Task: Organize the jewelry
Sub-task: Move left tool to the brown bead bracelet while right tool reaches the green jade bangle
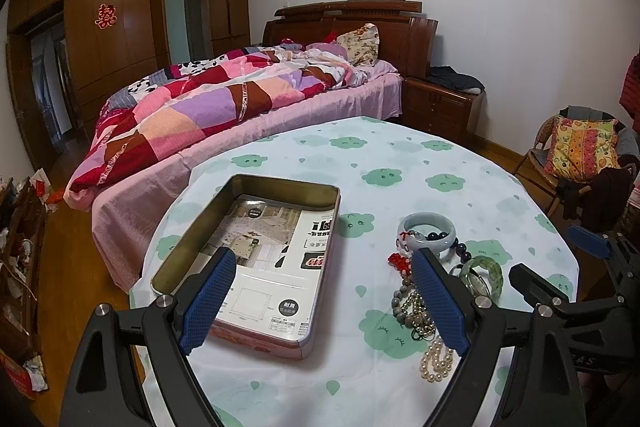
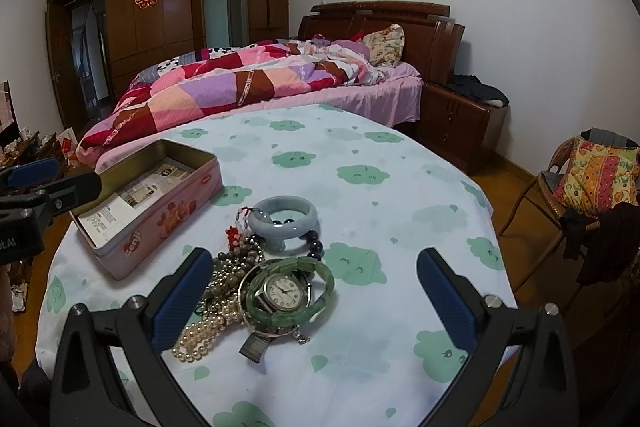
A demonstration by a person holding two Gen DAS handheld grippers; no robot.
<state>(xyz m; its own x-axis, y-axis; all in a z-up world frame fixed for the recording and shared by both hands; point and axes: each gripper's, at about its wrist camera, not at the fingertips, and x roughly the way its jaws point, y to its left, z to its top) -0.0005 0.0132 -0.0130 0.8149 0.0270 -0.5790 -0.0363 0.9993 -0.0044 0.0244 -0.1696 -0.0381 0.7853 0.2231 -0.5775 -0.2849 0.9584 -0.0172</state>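
Left gripper [image 1: 320,303]: fingers spread wide, empty, above the open tin [image 1: 256,255]. Tin: left on the surface [image 2: 360,155], holding only paper. Jewelry pile [image 2: 256,267]: just right of the tin. Right gripper [image 2: 316,303]: fingers wide, empty, nearer, pile directly ahead.

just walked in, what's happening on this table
A person holds two grippers over a heap of jewelry: a pale bangle, a green bangle around a watch, and pearls. The left gripper and right gripper are both open and empty. The tin holds only paper.
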